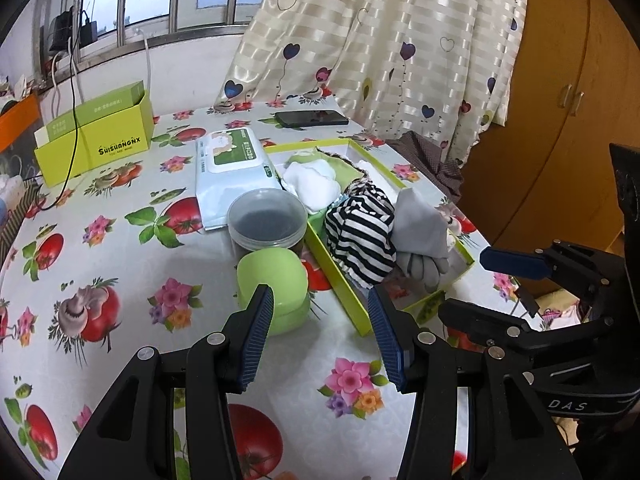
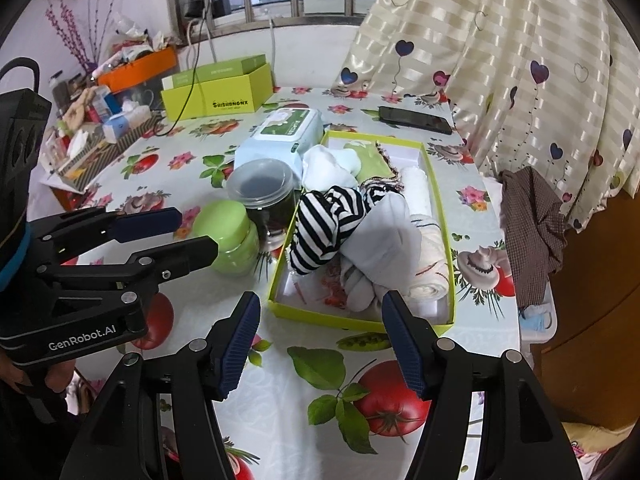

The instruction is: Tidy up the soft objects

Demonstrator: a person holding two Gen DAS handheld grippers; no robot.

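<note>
My left tongs (image 1: pixel 320 312): spread wide, holding nothing | my right tongs (image 2: pixel 318 316): spread wide, holding nothing | striped cloth (image 2: pixel 320 228): in the green tray (image 2: pixel 352 322) on the bench (image 1: pixel 120 240), beside the white sock (image 2: pixel 384 236) | green jar (image 1: pixel 272 280): just left of tray

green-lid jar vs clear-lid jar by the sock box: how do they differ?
The short jar with the opaque lime-green lid hides its contents; the taller jar with the clear plastic lid shows something dark inside. The green-lidded one stands nearer the cameras, the clear-lidded one behind it, beside the white wet-wipes pack. Both stand upright, lids on, on the tomato-print tablecloth, left of the shallow lime-green box.
</note>
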